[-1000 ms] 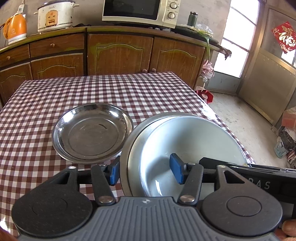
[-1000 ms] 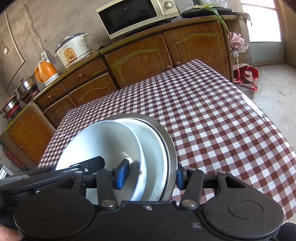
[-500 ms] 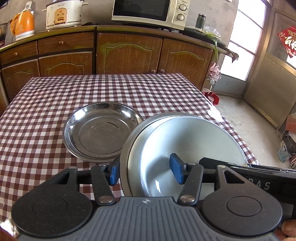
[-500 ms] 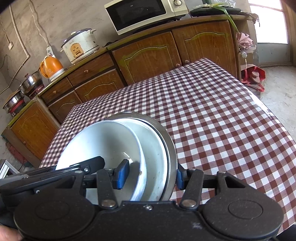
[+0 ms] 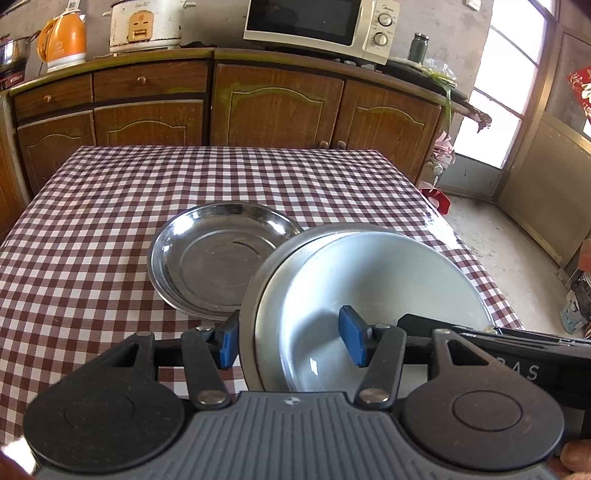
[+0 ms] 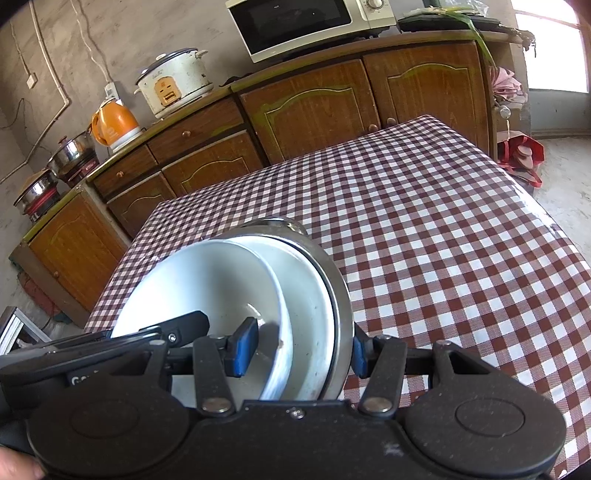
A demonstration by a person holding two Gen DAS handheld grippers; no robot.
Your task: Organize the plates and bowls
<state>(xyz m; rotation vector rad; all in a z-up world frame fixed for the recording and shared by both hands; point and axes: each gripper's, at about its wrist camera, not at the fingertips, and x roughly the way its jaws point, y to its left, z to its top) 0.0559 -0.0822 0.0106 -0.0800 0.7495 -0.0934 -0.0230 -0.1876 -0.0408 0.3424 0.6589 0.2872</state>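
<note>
A stack of nested dishes is held above the table: a white bowl [image 5: 376,280] inside a white plate inside a steel plate [image 5: 258,280]. My left gripper [image 5: 291,341] is shut on the stack's left rim. My right gripper [image 6: 301,350] is shut on its right rim; the white bowl [image 6: 221,288] and steel rim [image 6: 336,295] show there. A separate empty steel plate [image 5: 218,258] lies on the checked tablecloth [image 5: 92,221], just left of and partly under the stack. In the right wrist view only its far edge [image 6: 273,221] peeks over the stack.
Wooden cabinets [image 5: 277,107] stand behind the table with a microwave [image 5: 317,26], rice cooker [image 5: 147,24] and orange kettle [image 5: 64,40]. The table's right edge [image 5: 461,251] drops to the floor by a door.
Both grippers have carried the stack to the left, closer to the steel plate on the table, which now lies partly under it. Both grips are unchanged.
</note>
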